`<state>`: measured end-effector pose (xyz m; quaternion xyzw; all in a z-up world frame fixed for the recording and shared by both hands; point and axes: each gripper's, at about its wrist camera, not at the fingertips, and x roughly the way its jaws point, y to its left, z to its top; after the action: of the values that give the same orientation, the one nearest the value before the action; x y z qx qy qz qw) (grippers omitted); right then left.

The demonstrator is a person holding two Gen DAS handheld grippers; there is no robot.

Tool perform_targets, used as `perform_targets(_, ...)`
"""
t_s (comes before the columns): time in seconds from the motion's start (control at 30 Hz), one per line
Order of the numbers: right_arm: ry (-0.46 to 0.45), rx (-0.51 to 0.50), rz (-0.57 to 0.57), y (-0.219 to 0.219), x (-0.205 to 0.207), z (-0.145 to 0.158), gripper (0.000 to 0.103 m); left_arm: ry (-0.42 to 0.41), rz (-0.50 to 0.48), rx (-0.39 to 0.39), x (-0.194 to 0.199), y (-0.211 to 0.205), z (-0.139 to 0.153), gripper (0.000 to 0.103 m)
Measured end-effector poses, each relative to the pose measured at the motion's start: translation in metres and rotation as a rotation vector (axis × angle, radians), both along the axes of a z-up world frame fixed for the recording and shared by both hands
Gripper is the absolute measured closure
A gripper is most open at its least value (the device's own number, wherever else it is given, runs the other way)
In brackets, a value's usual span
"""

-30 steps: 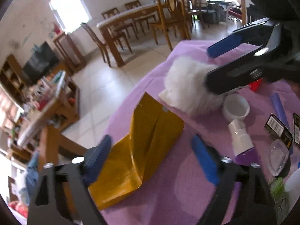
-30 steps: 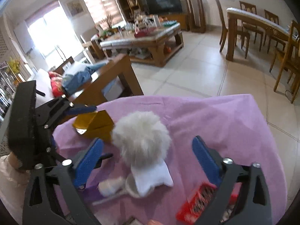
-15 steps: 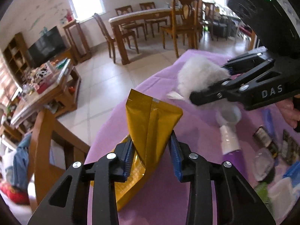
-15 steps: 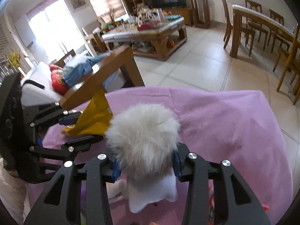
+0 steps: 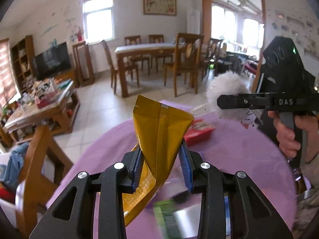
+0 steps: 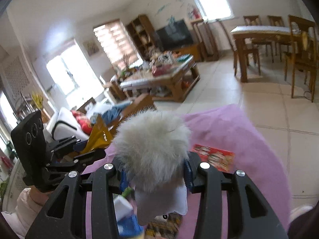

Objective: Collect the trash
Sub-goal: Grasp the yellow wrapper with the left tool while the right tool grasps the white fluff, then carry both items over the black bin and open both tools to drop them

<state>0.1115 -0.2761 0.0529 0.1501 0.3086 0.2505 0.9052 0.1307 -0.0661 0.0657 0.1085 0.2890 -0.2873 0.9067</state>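
My left tongs [image 5: 162, 166] are pinching the gold foil pouch [image 5: 159, 131]: both blue pads press its lower half, and its creased, open top stands upright above them. The pouch hangs clear of the bench [image 5: 229, 153], which carries a purple cloth. My right tongs [image 6: 154, 172] are clamped on the white furry item [image 6: 151, 145]; the fluff bulges above the pads and a white fabric flap with a small printed mark hangs below them. It too is off the bench surface. From the left wrist view I see the right tongs [image 5: 219, 101] side-on, level with the fur ball [image 5: 227, 91], with a hand [image 5: 289, 129] on the trigger grip. From the right wrist view the left tongs [image 6: 93, 149] appear at left, the pouch [image 6: 99, 135] jutting up from them.

On the cloth between the two lies a red printed packet [image 5: 197, 132], flat. Near the lower edge I note a green wrapper [image 5: 165, 217], blurred, and a blue and white package [image 6: 127, 217]; I cannot identify either further.
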Motion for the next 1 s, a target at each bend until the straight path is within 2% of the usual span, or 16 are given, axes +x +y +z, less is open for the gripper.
perform_targets(0.2,-0.065,0.021,-0.115,-0.075,-0.058,0.007,0.061,-0.008,-0.087,-0.037,-0.044,-0.077,0.011,0.069)
perform_targets(0.47,-0.080,0.064,-0.273,-0.173,-0.108,-0.007,0.061,0.013,-0.245,-0.088,-0.077,-0.205,0.010,0.069)
perform_targets(0.7,-0.077,0.100,-0.436,-0.255,-0.145,-0.029,0.061,0.074,-0.380,-0.133,-0.096,-0.312,-0.012,0.069)
perform_targets(1.0,-0.039,0.144,-0.638,-0.332,-0.182,-0.065,0.061,0.175,-0.511,-0.162,-0.114,-0.452,-0.067,0.069)
